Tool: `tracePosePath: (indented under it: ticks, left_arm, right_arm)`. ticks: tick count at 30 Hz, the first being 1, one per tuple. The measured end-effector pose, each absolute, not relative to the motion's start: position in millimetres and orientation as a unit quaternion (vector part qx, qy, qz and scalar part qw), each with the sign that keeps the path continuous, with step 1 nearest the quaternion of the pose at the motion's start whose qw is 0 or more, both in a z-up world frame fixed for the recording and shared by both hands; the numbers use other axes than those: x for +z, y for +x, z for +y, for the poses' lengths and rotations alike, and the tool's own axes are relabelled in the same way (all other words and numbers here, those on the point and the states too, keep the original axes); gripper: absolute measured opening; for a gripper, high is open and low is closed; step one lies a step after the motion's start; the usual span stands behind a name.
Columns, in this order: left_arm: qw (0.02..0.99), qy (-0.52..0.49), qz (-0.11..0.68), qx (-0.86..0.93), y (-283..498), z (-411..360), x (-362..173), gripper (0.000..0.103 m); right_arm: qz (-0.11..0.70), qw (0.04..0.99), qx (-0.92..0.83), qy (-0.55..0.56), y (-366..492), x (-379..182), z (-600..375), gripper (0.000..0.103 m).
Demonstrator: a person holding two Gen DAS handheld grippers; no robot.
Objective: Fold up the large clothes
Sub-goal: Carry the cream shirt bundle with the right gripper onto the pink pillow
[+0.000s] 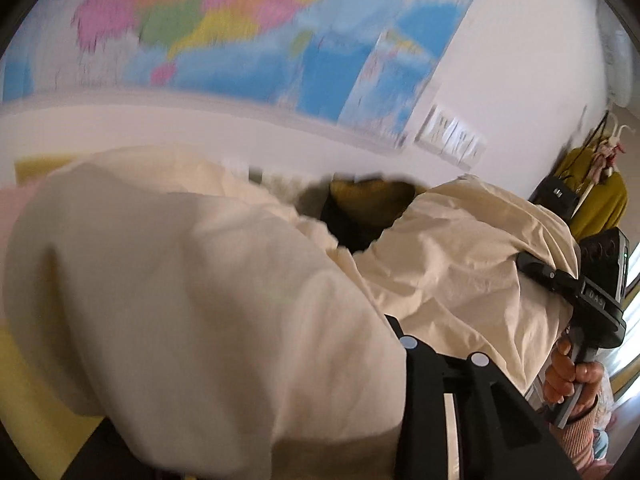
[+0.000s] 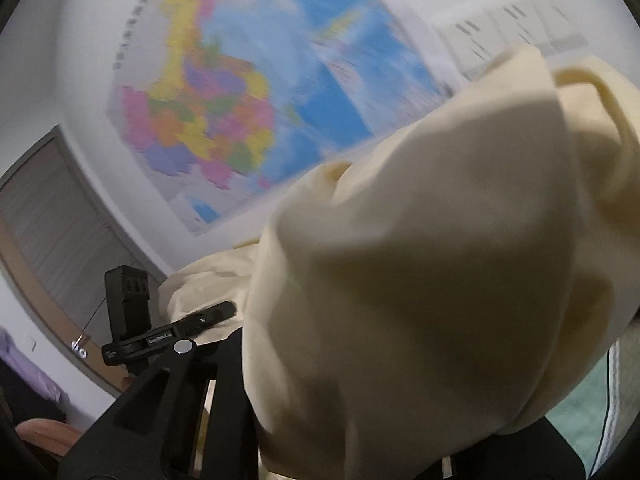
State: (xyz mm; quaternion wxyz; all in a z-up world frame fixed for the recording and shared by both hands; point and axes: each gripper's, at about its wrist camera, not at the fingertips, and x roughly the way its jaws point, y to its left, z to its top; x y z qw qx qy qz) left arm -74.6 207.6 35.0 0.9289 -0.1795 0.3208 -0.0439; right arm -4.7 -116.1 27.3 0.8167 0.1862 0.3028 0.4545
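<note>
Cream cloth fills the space before both my jaws: the garment bunches over my left gripper and drapes my right gripper from twelve to four o'clock. Both jaws look narrowed on its fabric, though the pads are hidden. I judge I hold two edges aloft to spread it for folding. Beyond, a coloured map hangs at twelve o'clock.

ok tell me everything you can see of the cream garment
The cream garment is a large piece of soft, matte, woven-looking fabric, wrinkled and bunched. It hangs lifted in front of the wall map, draped over both grippers and hiding their jaws. In the left wrist view a gap in its folds shows something dark and olive behind. Its type and full shape cannot be told.
</note>
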Motion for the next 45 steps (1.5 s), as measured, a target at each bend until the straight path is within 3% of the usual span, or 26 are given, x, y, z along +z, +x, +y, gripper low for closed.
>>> tracePosePath:
  ticks: [8, 15, 22, 27, 30, 33, 34, 35, 36, 42, 45]
  left_arm:
    - [0.956, -0.16, 0.244, 0.037, -86, 295, 104, 0.032]
    - [0.946, -0.172, 0.214, 0.172, -94, 414, 125, 0.032]
    - [0.931, -0.21, 0.186, 0.235, -100, 521, 109, 0.032]
    - [0.904, -0.25, 0.195, 0.286, -109, 589, 37, 0.033]
    - [0.863, -0.282, 0.26, 0.33, -111, 622, -28, 0.035]
    - [0.845, -0.331, 0.273, 0.319, -127, 637, -62, 0.042]
    - [0.845, -0.333, 0.273, 0.316, -130, 638, -65, 0.042]
    - [0.847, -0.322, 0.278, 0.319, -129, 637, -63, 0.043]
    - [0.846, -0.312, 0.284, 0.324, -127, 636, -60, 0.043]
    - [0.839, -0.273, 0.323, 0.342, -121, 622, -45, 0.053]
    - [0.837, -0.268, 0.333, 0.341, -135, 614, -39, 0.056]
  right_arm:
    - [0.262, 0.793, 0.524, 0.167, 29, 88, -15, 0.02]
    - [0.277, 0.741, 0.587, 0.176, 68, 96, 121, 0.02]
    - [0.269, 0.712, 0.625, 0.177, 70, 75, 223, 0.019]
    - [0.344, 0.686, 0.622, 0.157, 68, 5, 278, 0.019]
    - [0.444, 0.65, 0.601, 0.141, 67, -55, 301, 0.03]
    - [0.47, 0.63, 0.597, 0.158, 68, -78, 292, 0.039]
    - [0.471, 0.631, 0.598, 0.149, 66, -76, 287, 0.053]
    - [0.475, 0.637, 0.592, 0.136, 65, -74, 282, 0.077]
    - [0.478, 0.642, 0.586, 0.126, 64, -72, 277, 0.086]
    - [0.459, 0.67, 0.573, 0.108, 66, -48, 206, 0.086]
    - [0.45, 0.691, 0.553, 0.12, 74, -41, 169, 0.077]
